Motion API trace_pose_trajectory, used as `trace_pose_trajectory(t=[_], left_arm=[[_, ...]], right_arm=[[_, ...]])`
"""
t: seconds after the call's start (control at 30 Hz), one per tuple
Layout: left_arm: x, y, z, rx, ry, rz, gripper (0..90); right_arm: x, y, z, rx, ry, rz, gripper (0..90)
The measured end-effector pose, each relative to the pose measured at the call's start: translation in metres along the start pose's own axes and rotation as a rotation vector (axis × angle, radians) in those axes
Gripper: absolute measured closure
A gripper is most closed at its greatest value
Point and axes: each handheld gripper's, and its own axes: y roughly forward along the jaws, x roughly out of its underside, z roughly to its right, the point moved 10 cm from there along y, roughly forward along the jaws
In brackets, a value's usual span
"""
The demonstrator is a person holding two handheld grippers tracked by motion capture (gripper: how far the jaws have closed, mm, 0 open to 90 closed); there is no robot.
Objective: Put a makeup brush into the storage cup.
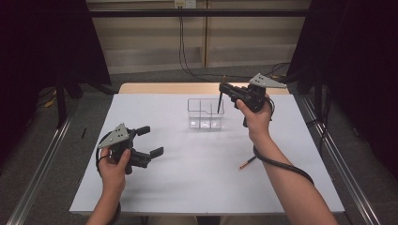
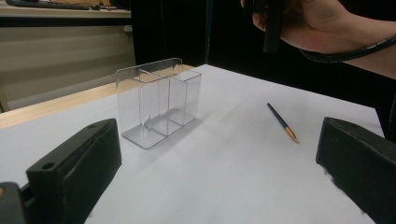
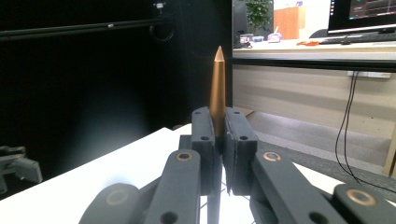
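A clear, divided plastic container stands mid-table. My right gripper is raised just right of it, behind its right end. It is shut on a dark pen held upright, with the pen's gold tip pointing up past the jaws. From above, the pen's lower end hangs over the container's right end. A second dark pen with a gold end lies flat on the table, front right. My left gripper hovers at the front left, open and holding nothing.
The white table has a wooden strip along its far edge. Metal rails run along the floor on both sides. Black curtains and cables stand behind. The person's right hand hangs above the table's far right.
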Motion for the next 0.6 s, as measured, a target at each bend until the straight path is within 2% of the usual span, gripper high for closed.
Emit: trace_pose_trajectory(t=[0.33, 0.47, 0.6], left_arm=[[0.001, 0.002, 0.002, 0.008, 0.002, -0.003, 0.1], [0.001, 0.002, 0.002, 0.012, 0.008, -0.004, 0.1], [0.001, 0.002, 0.002, 0.012, 0.005, -0.004, 0.1]], right_arm=[[0.004, 0.008, 0.01, 0.021, 0.003, 0.0, 84.3], [0.006, 0.011, 0.012, 0.022, 0.008, 0.007, 84.3], [0.007, 0.015, 0.012, 0.026, -0.006, 0.002, 84.3]])
